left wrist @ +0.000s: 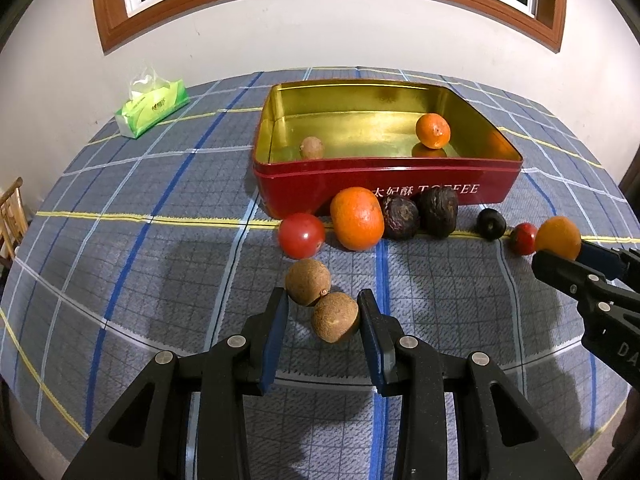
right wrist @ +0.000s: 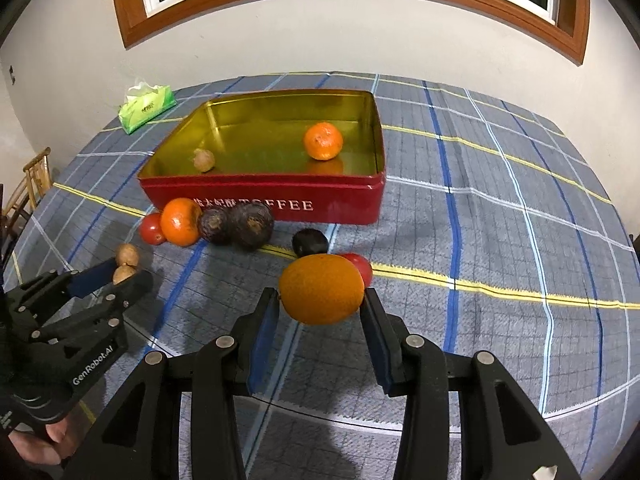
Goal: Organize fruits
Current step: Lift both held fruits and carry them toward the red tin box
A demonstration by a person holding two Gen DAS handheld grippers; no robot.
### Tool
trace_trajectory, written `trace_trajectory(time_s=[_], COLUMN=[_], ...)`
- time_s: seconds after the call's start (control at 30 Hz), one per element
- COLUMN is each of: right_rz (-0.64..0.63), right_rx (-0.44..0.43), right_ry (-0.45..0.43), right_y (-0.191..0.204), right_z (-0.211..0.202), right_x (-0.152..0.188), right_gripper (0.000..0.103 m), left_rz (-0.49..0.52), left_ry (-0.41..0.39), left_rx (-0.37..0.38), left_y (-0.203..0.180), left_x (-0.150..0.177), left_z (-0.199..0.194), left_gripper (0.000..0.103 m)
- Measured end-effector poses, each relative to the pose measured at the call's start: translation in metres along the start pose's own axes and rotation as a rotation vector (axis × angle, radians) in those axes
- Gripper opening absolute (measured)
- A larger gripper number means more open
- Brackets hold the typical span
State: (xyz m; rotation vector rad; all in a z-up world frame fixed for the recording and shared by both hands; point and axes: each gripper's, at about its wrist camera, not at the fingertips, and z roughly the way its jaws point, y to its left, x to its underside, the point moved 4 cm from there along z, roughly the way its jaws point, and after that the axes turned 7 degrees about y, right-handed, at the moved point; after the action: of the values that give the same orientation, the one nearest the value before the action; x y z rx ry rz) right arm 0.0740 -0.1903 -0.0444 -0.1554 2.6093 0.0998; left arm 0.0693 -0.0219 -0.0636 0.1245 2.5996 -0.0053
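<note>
A red toffee tin (left wrist: 384, 184) (right wrist: 260, 200) with a gold inside holds a mandarin (left wrist: 433, 131) and a small brown fruit (left wrist: 311, 148). Before it lie a tomato (left wrist: 301, 235), an orange (left wrist: 357, 218), two wrinkled dark fruits (left wrist: 401, 217), a small dark fruit (left wrist: 491, 223) and a second tomato (left wrist: 524, 238). My left gripper (left wrist: 324, 304) is open around a brown fruit (left wrist: 335, 316); the right pad touches it and cloth shows at the left pad. A twin brown fruit (left wrist: 308, 282) lies just beyond. My right gripper (right wrist: 320, 300) is shut on a yellow-orange fruit (right wrist: 320, 290), held above the cloth.
A green tissue pack (left wrist: 154, 110) sits at the table's far left corner. A wooden chair (left wrist: 12, 216) stands past the left edge. The checked tablecloth (right wrist: 500, 240) stretches right of the tin. A wall with a window lies behind.
</note>
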Motion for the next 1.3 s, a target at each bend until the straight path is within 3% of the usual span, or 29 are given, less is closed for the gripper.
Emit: trace_trajectory(time_s=[0.53, 0.87, 1.3], right_rz=[-0.019, -0.041, -0.073], right_rx=[-0.010, -0.002, -0.005], right_ry=[-0.039, -0.073, -0.030], right_y=[-0.001, -0.005, -0.005], right_z=[-0.007, -0.008, 0.030], right_x=[-0.025, -0.057, -0.099], right_gripper=[0.039, 0.039, 0.039], left_rz=[-0.010, -0.033, -0.013], left_ry=[-0.030, -0.084, -0.055], left_rx=[0.014, 0.045, 0.031], left_y=[0.004, 0.012, 0.010], left_x=[-0.028, -0.071, -0.120], left_z=[-0.009, -0.018, 0.014], left_gripper=[0.037, 0.037, 0.037])
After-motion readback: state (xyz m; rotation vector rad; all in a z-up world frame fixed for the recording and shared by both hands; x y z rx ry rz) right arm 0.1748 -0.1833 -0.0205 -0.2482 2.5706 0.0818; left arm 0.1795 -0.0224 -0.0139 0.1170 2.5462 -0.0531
